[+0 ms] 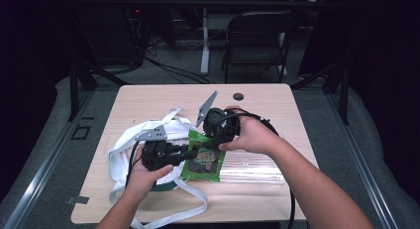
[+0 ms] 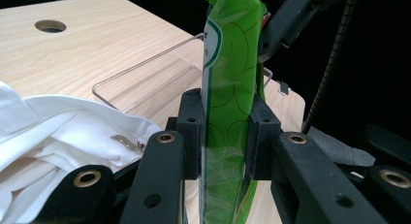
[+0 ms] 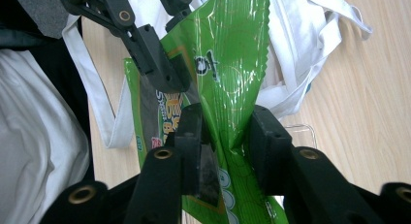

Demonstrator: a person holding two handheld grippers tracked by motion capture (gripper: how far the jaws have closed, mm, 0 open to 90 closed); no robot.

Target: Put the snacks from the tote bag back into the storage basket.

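A green snack packet (image 1: 203,162) is held just above the wooden table (image 1: 148,97), between both hands. My left gripper (image 1: 187,150) is shut on the packet's left edge. In the left gripper view its pads (image 2: 190,127) pinch the green film (image 2: 232,64), which stands on edge between them. My right gripper (image 1: 210,140) comes from the far side onto the packet's top edge. In the right gripper view the film (image 3: 232,54) bunches and creases between the jaws of the right gripper (image 3: 227,136), which press on it. The left gripper's fingers (image 3: 160,64) clamp the packet just beyond.
A white cloth bag (image 1: 133,140) with long straps lies crumpled on the table's left half, under the left hand. A clear plastic tray (image 1: 252,167) lies flat under the right forearm. A cable hole (image 1: 238,96) sits near the far edge. A folding chair (image 1: 257,35) stands beyond the table.
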